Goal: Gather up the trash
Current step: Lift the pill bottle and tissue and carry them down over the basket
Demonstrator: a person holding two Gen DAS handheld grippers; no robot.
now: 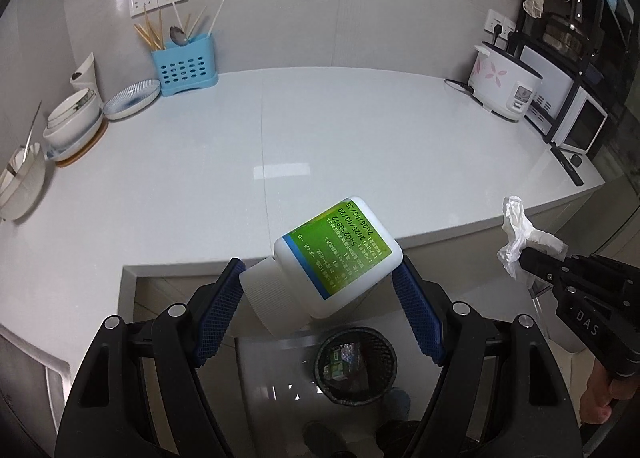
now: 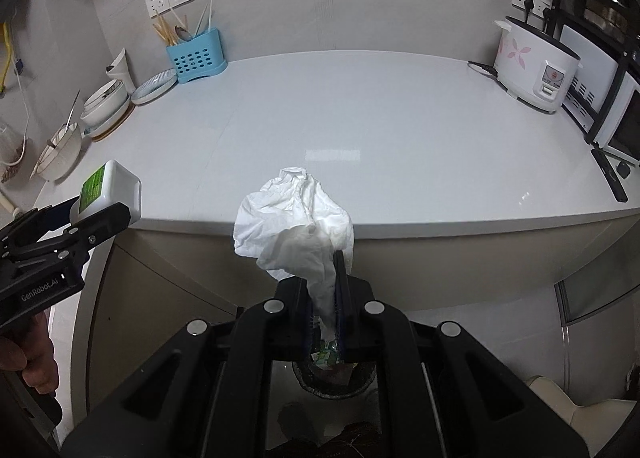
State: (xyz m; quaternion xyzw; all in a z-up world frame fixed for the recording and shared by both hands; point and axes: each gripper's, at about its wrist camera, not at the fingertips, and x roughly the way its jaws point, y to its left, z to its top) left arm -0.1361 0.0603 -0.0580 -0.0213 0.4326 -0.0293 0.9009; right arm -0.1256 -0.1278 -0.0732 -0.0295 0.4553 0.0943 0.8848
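Observation:
My left gripper (image 1: 320, 278) is shut on a white plastic bottle (image 1: 332, 258) with a green label and a ribbed cap, held tilted between the blue pads. It hangs off the counter edge, above a black mesh bin (image 1: 356, 366) on the floor that holds some packaging. My right gripper (image 2: 322, 262) is shut on a crumpled white tissue (image 2: 292, 218), which bulges out above the fingertips. The bin (image 2: 334, 382) shows partly below those jaws. Each gripper appears in the other's view: the right gripper (image 1: 528, 258) with the tissue (image 1: 520, 234), the left gripper (image 2: 100, 214) with the bottle (image 2: 108, 190).
The white countertop (image 2: 360, 118) stretches ahead. At its back left stand a blue utensil holder (image 2: 196, 54), stacked bowls (image 2: 106, 100) and a plate (image 2: 154, 84). A rice cooker (image 2: 532, 66) and a microwave rack (image 1: 568, 106) stand at the right. A hand (image 2: 32, 358) holds the left gripper.

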